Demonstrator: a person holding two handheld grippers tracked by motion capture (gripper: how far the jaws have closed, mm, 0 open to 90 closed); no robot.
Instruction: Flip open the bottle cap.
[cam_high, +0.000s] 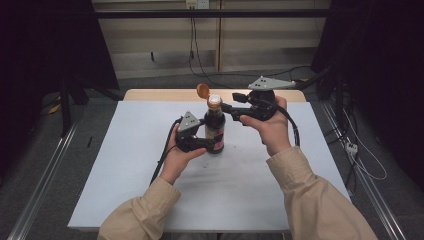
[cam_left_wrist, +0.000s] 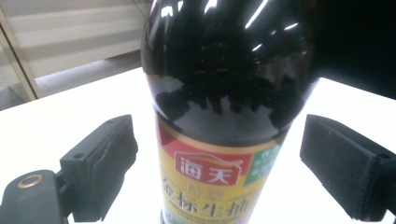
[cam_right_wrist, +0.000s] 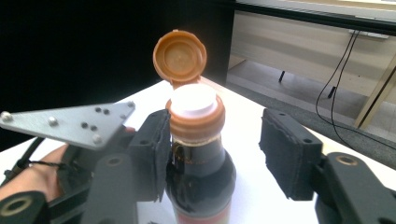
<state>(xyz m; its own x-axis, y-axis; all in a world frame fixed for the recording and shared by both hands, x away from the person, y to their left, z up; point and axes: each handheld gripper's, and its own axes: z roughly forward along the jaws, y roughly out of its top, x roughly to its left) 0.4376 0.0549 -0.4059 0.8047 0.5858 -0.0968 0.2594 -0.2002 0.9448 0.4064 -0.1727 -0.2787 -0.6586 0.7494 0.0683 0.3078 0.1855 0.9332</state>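
Jaws of your left gripper (cam_left_wrist: 217, 168) stand spread, the dark sauce bottle (cam_left_wrist: 224, 93) upright between them on the white table (cam_high: 125, 165). Your right gripper (cam_right_wrist: 212, 154) is also spread around its neck, one pad touching below the flipped-open orange cap (cam_right_wrist: 180, 55).

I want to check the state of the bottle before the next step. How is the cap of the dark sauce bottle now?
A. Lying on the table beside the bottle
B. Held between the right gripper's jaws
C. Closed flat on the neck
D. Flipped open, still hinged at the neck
D: the orange cap stands tilted up behind the white-sealed mouth of the bottle, joined at the collar.
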